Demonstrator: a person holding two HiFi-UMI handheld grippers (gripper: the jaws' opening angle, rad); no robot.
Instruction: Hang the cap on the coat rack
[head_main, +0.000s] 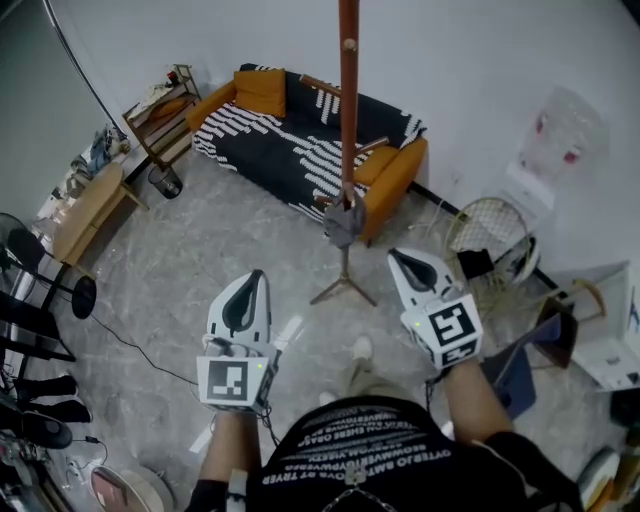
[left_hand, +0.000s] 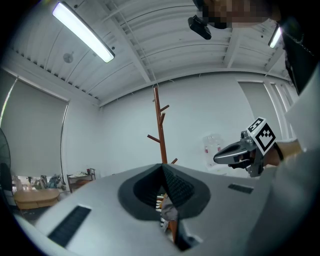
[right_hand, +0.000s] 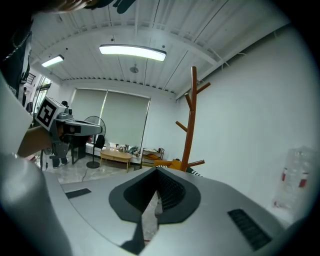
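The brown wooden coat rack (head_main: 348, 110) stands on the marble floor in front of me. A grey cap (head_main: 343, 222) hangs low on its pole, just above the tripod feet. My left gripper (head_main: 258, 277) is shut and holds nothing; it is nearer to me and left of the rack. At the right, my right gripper (head_main: 394, 256) is also shut and empty, a short way from the cap. In the left gripper view the rack (left_hand: 160, 131) rises beyond the closed jaws, and the right gripper (left_hand: 239, 153) shows at the right. The right gripper view shows the rack (right_hand: 190, 125) and the left gripper (right_hand: 75, 129).
An orange sofa (head_main: 310, 140) with a black-and-white throw stands behind the rack against the white wall. A round wire basket (head_main: 490, 235) and a chair (head_main: 560, 320) stand to the right. A low wooden table (head_main: 85, 210) and a shelf (head_main: 160, 110) are at the left.
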